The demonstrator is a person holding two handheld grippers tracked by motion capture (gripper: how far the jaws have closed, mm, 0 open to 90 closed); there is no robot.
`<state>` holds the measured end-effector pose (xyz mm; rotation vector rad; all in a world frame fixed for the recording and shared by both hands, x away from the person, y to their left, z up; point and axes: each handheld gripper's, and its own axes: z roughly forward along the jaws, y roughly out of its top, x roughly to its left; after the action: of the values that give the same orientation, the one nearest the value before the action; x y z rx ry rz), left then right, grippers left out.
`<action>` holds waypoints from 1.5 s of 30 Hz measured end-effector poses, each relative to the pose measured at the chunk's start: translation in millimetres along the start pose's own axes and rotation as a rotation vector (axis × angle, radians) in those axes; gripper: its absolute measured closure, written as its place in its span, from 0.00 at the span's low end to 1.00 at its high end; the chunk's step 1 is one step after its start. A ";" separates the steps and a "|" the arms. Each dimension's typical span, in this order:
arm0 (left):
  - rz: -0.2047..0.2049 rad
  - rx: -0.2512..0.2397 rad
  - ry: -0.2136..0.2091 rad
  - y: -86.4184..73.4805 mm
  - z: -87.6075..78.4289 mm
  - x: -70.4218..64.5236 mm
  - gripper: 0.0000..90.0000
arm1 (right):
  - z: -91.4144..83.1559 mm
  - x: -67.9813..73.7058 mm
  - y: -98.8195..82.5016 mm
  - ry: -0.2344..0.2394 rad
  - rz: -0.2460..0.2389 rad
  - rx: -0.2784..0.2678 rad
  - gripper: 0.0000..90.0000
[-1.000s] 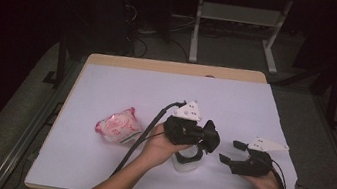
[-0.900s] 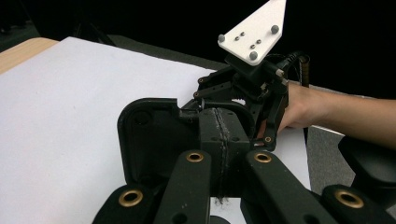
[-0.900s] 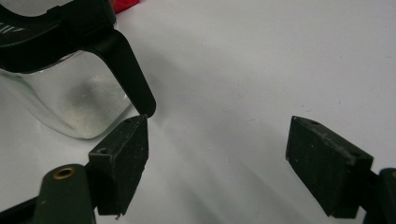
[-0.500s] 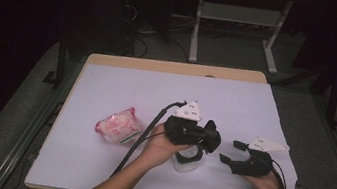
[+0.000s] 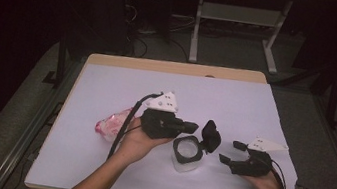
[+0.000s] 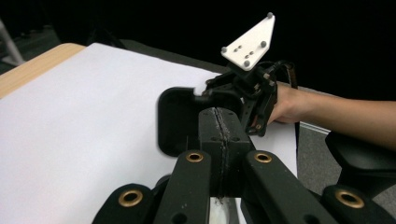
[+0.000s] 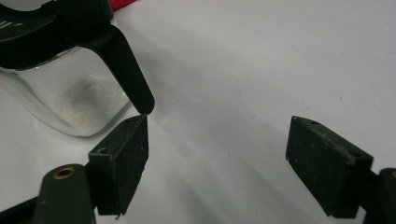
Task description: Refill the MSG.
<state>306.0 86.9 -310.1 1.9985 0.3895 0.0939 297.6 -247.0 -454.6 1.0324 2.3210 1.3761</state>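
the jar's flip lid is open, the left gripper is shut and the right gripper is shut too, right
Not quite. The right gripper is open: the right gripper view shows its two pads standing wide apart with bare table between them. The rest holds: the jar has its flip lid swung open, and the left gripper is shut.

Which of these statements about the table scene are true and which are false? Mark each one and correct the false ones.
1. The left claw is shut, with nothing between its jaws. True.
2. The lid of the clear container is closed. False: it stands flipped open at the container's right side.
3. The right claw is open and holds nothing. True.
4. The pink packet lies to the right of the container. False: it lies to the left, behind the left hand's cable.
5. The container lies on its side. False: it stands upright on the white table cover.
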 end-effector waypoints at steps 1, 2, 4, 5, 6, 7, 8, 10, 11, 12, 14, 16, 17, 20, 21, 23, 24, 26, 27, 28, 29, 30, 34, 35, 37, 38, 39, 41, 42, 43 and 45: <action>-0.006 0.002 0.018 -1.3 -9.4 2.5 1.00 | -0.1 0.0 0.0 -0.001 0.000 -0.001 0.23; -0.006 0.002 0.018 -1.3 -9.4 2.5 1.00 | -0.1 0.0 0.0 -0.001 0.000 -0.001 0.23; -0.010 0.003 0.038 -3.4 -19.0 5.1 1.00 | -0.3 0.0 -0.2 -0.002 0.002 0.000 0.23; -0.008 0.004 0.045 -4.7 -23.9 7.1 1.00 | -0.3 0.0 -0.2 -0.002 0.002 0.000 0.23; -0.014 0.002 0.055 -6.5 -28.6 8.4 1.00 | -0.3 -0.2 -0.3 -0.003 0.002 0.000 0.23; -0.026 0.003 0.069 -10.6 -38.1 11.3 1.00 | -0.4 -0.2 -0.3 -0.003 0.002 0.000 0.23; -0.026 0.003 0.069 -10.6 -38.1 11.3 1.00 | -0.4 -0.2 -0.3 -0.003 0.002 0.000 0.23; -0.033 0.002 0.084 -15.1 -46.2 13.6 1.00 | -0.4 -0.2 -0.3 -0.004 0.003 0.001 0.23; -0.036 -0.002 0.091 -17.5 -49.9 14.5 1.00 | -0.3 -0.1 -0.3 -0.004 0.004 0.002 0.23; -0.046 -0.006 0.098 -20.0 -53.6 14.9 0.99 | -0.3 0.0 -0.3 -0.004 0.005 0.003 0.23; -0.049 -0.004 0.113 -25.0 -61.0 16.4 0.99 | -0.1 -0.3 -0.2 -0.005 0.003 0.003 0.23; -0.062 -0.005 0.132 -32.9 -71.9 18.8 0.99 | -0.2 -0.5 -0.3 -0.006 0.001 0.001 0.23; -0.062 -0.005 0.132 -32.9 -71.9 18.8 0.99 | -0.2 -0.5 -0.3 -0.006 0.001 0.001 0.23; -0.073 -0.010 0.150 -41.2 -82.0 20.8 0.99 | -0.1 -0.8 -0.4 -0.005 0.003 -0.001 0.23; -0.078 -0.014 0.159 -44.6 -85.9 21.7 0.99 | -0.1 -0.8 -0.4 -0.006 0.004 0.000 0.23; -0.085 -0.017 0.168 -48.9 -91.0 23.4 0.98 | 0.0 -1.0 -0.4 -0.007 0.005 0.000 0.23; -0.088 -0.020 0.175 -51.5 -93.7 24.3 0.98 | 0.0 -0.9 -0.4 -0.007 0.005 0.000 0.23; -0.090 -0.024 0.193 -56.9 -98.9 25.9 0.97 | -0.1 -0.8 -0.4 -0.008 0.003 0.000 0.23; -0.094 -0.024 0.201 -60.0 -101.5 27.1 0.97 | -0.1 -0.7 -0.4 -0.009 0.004 0.000 0.23; -0.099 -0.025 0.209 -63.0 -104.4 28.4 0.97 | -0.1 -0.7 -0.4 -0.009 0.003 0.000 0.23; -0.108 -0.030 0.213 -66.4 -107.1 29.6 0.97 | -0.1 -0.7 -0.4 -0.009 0.005 0.000 0.23; -0.114 -0.034 0.219 -69.6 -109.8 31.0 0.97 | -0.1 -0.9 -0.5 -0.009 0.005 0.000 0.23; -0.135 -0.034 0.244 -82.3 -120.6 35.0 0.97 | -0.1 -1.5 -0.5 -0.008 0.006 -0.002 0.23; -0.136 -0.035 0.249 -85.6 -122.8 35.9 0.97 | -0.2 -1.4 -0.5 -0.010 0.008 -0.001 0.23; -0.142 -0.031 0.259 -92.4 -127.5 37.7 0.97 | -0.2 -1.2 -0.6 -0.013 0.006 -0.002 0.23; -0.145 -0.027 0.266 -95.9 -129.4 38.3 0.97 | -0.2 -1.2 -0.6 -0.013 0.006 -0.002 0.23; -0.143 -0.024 0.275 -99.8 -131.3 38.6 0.97 | -0.2 -1.3 -0.6 -0.013 0.004 -0.001 0.23; -0.151 -0.013 0.286 -108.6 -134.6 39.0 0.97 | -0.2 -1.2 -0.6 -0.014 0.004 -0.001 0.23; -0.153 -0.008 0.289 -113.1 -136.3 39.3 0.97 | -0.1 -1.1 -0.6 -0.013 0.003 0.001 0.23; -0.159 -0.007 0.288 -117.6 -138.1 39.6 0.97 | -0.1 -1.1 -0.6 -0.013 0.003 0.001 0.23; -0.175 -0.005 0.295 -125.5 -141.1 40.0 0.97 | -0.1 -1.2 -0.6 -0.014 0.004 0.000 0.23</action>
<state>281.5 271.0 -362.6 1.9402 0.7507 0.2806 298.2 -248.2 -455.2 1.0442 2.3095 1.3663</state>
